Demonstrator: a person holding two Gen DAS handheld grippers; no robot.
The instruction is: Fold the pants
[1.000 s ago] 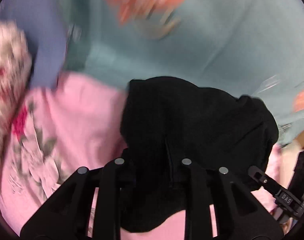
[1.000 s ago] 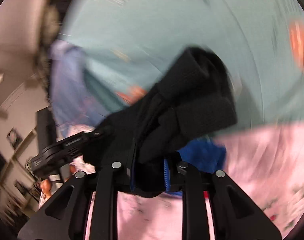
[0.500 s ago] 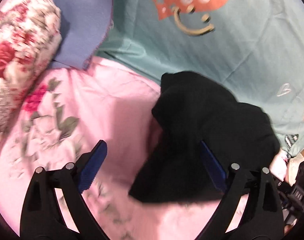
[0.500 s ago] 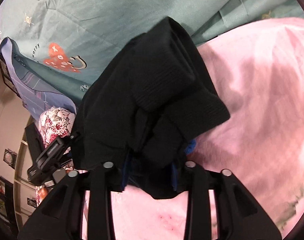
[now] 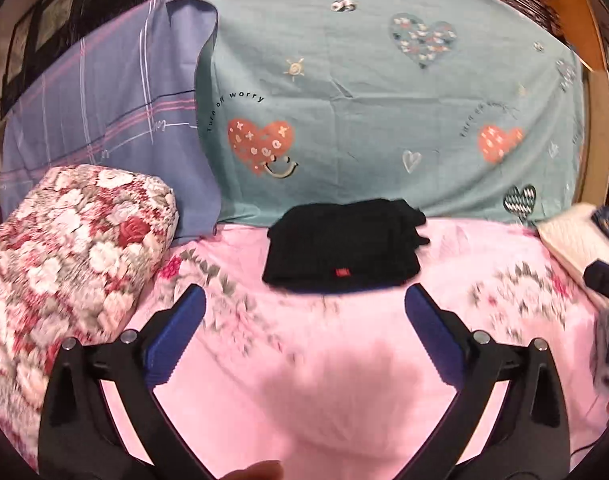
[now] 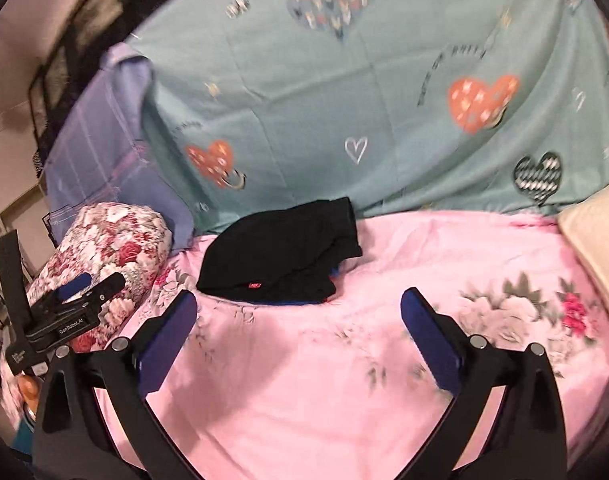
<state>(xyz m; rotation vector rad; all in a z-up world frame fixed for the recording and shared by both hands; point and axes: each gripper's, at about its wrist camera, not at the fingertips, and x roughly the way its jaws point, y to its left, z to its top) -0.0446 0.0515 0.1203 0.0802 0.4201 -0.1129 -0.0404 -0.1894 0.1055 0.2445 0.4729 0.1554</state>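
- The black pants (image 5: 342, 250) lie as a compact folded bundle on the pink floral bedspread (image 5: 344, 360), near its far edge where the teal heart-print sheet (image 5: 364, 92) hangs behind.
- From the right wrist view the same bundle (image 6: 280, 250) sits left of the middle, with one flap at its right end a little loose and a bit of blue showing under its near edge.
- The left gripper (image 5: 304, 304) has its jaws opening, spread wide with nothing between them; it is well short of the pants.
- The right gripper (image 6: 298, 308) is likewise opening and empty, clear of the cloth.
- A rose-print pillow (image 5: 72, 248) rests at the bed's left edge, beside the bundle but not touching it.
- To my eye the folding looks done; at most, that loose flap could be tidied.
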